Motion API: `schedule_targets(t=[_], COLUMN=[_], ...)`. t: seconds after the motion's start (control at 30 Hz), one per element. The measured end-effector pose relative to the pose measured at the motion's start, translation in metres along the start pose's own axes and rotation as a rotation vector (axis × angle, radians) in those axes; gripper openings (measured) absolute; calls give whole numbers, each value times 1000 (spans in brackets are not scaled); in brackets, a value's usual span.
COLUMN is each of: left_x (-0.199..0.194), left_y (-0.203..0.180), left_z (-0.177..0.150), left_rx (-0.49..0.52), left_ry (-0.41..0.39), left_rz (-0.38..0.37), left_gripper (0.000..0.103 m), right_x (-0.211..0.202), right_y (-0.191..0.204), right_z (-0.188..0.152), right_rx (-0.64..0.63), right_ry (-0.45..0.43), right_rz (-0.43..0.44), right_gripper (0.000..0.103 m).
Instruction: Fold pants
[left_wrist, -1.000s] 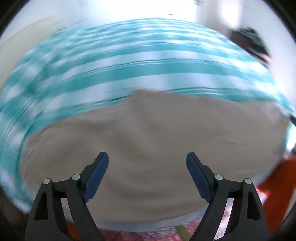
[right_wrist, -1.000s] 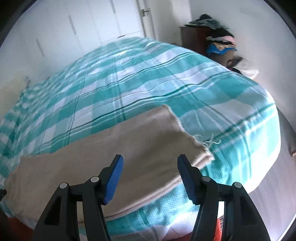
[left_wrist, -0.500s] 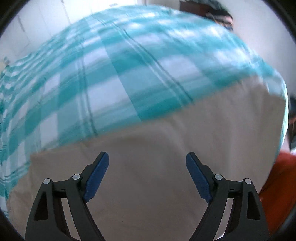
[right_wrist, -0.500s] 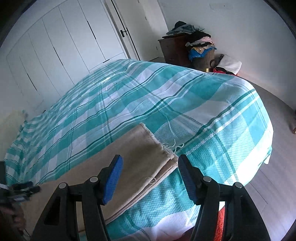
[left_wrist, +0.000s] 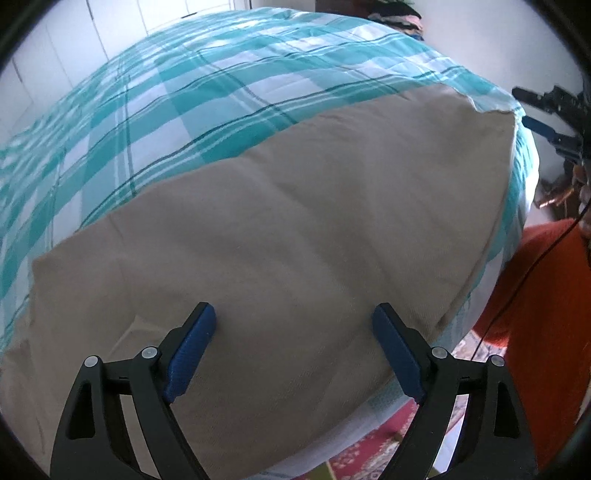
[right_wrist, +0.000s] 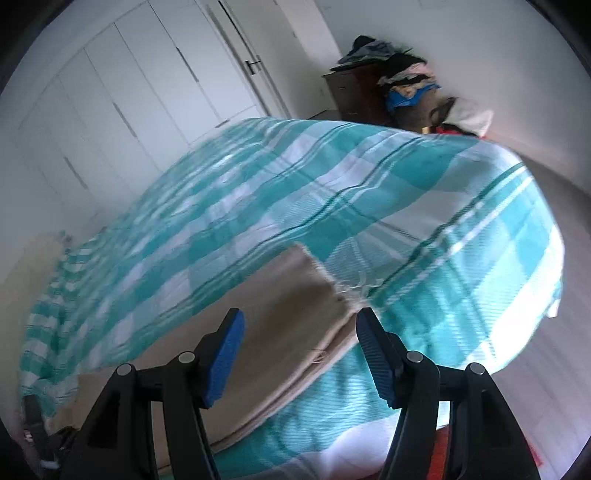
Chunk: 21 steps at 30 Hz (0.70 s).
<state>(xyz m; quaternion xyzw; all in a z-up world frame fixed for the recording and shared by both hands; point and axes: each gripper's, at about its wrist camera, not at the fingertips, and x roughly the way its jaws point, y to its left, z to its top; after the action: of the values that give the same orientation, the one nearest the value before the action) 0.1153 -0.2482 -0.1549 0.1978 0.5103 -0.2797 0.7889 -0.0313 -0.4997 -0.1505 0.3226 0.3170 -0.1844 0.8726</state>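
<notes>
The beige pants lie folded lengthwise in a long flat strip along the near edge of the bed. My left gripper is open and empty, hovering just above the pants near one end. My right gripper is open and empty above the frayed hem end of the pants. The right gripper also shows at the far right of the left wrist view, beyond the pants' far end.
The bed is covered with a teal and white checked spread. White wardrobe doors line the far wall. A dark dresser piled with clothes stands in the corner. The person's orange clothing and a patterned rug are by the bed's edge.
My left gripper has swung around and now looks along the length of the pants toward the right gripper. My right gripper has pulled back a little and settled over the hem end.
</notes>
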Motion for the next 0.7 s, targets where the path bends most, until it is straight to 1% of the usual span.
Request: schedule_targets(t=[0.07,0.13,0.27,0.33,0.4,0.43,0.5,0.57,0.63,0.67,0.7], left_x=[-3,-1,7,7,7,8,9,10,11,11,11], left_y=[-7,-8,-2,-3,-3,-3,-2,-3,-5,-6,-7], left_z=[-3,-4,-3,-4,-4,-5,-5,-6,-8,-8,-10], left_rx=[28,32,-7,-7,-7,-8,-16,-21,-21,-20,-19], left_ry=[-16,-20,-16,-21,-27,-28,-30,-33,-39,-42,-48], left_rz=[8,14,-4,0,0,-1,-5,0,12,19,26], left_gripper=[88,88,90,90,91,91,91,91,91,91,91], right_x=[-3,-6,-5,-1,8,14,28,38,43,45,46], right_y=[-11,-33,-72,-80,-80,-78,-71,-63,-54,-49,-45], right_z=[1,0,-1,0,-1,-2,-4,-4,0,1,3], right_rx=[70,197,428,469,471,464,434,385,349,318,288], right_ry=[12,34,74,103,156,193,252,271,263,260,259], right_rz=[83,150,243,276,299,297,277,254,241,235,227], right_gripper=[63,63,63,63,63,63,63,63,54,46,42])
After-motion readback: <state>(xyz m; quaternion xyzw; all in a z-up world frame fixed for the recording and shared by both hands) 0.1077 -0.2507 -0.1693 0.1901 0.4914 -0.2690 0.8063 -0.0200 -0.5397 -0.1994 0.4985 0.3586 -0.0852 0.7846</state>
